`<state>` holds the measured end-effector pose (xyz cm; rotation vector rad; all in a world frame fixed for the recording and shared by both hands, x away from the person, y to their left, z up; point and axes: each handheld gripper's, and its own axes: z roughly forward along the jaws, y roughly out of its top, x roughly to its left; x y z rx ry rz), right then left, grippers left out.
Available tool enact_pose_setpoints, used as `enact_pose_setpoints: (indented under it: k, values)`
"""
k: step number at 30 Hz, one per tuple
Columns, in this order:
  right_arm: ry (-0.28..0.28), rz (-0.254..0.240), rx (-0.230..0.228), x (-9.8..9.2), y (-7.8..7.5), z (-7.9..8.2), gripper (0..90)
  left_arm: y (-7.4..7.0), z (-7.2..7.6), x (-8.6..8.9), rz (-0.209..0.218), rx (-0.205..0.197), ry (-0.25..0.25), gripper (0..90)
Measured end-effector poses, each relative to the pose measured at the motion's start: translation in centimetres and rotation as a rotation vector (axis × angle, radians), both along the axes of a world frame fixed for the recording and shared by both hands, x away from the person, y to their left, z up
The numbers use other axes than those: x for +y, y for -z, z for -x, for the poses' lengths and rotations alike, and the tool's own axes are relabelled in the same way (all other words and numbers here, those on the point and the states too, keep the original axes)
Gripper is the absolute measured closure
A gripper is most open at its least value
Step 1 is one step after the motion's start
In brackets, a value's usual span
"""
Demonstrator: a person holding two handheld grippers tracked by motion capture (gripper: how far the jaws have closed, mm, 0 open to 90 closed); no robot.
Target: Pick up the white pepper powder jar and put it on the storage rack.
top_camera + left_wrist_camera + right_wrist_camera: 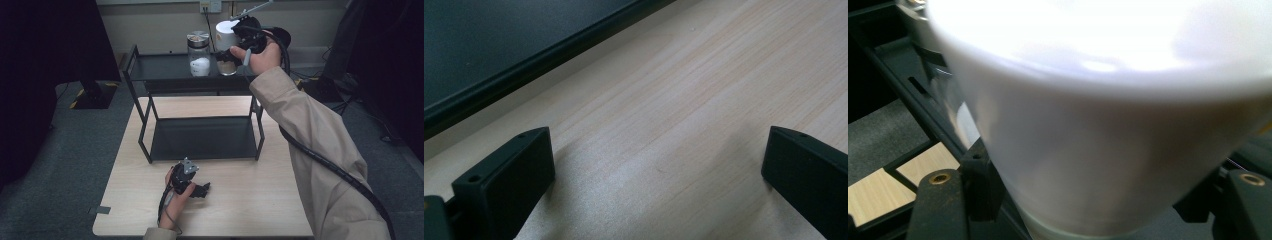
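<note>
The right gripper (235, 50) is up at the top shelf of the black rack (165, 67), and its jaws are clamped on a jar with a white lid (226, 50). In the right gripper view that white lid (1108, 125) sits squeezed between the two jaws and swells up right in front of the camera. From above, brownish contents show in the jar's glass lower part, directly under the hand. Whether the jar's base touches the shelf or hangs just clear of it is hard to say from this angle.

Just beside the gripper, on its left as seen from above, a second jar with a metal lid (199, 54) stands upright on the same shelf, white powder in its bottom.

Down at the near edge, the left gripper (202, 190) rests low over the wooden table (250, 200), jaws spread wide with bare tabletop (664, 130) between them. The rack's lower shelf (499, 45) lies just ahead of those jaws.
</note>
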<state>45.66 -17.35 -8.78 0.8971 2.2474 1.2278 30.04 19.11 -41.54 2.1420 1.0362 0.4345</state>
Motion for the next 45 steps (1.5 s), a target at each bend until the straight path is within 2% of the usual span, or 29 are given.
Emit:
enact_pose_setpoints:
  k: [3, 21, 29, 32, 40, 45]
  values:
    - [0.003, -0.021, 0.006, -0.2, 0.3, -0.3, 30.6, 0.0, 0.0, 0.0, 0.002, 0.001, -0.002, 0.1]
    - [0.033, -0.051, -0.002, 0.0, 1.1, 0.1, 28.7, 0.0, 0.0, 0.0, 0.000, 0.000, 0.000, 0.0]
    - [0.056, -0.060, 0.005, 0.4, 1.4, 0.3, 11.4, 0.0, 0.0, 0.0, 0.002, 0.001, -0.002, 0.1]
    - [0.064, -0.060, 0.005, 0.2, 1.4, 0.5, 7.7, 0.0, 0.0, 0.0, 0.000, 0.000, 0.000, 0.0]
    - [0.081, -0.079, -0.003, -0.5, 1.5, 1.4, 0.0, 0.0, 0.0, 0.0, 0.000, 0.000, 0.000, 0.1]
    - [0.086, -0.096, -0.005, -1.2, 1.7, 2.0, 0.0, 0.0, 0.0, 0.0, 0.000, 0.000, 0.000, 0.1]
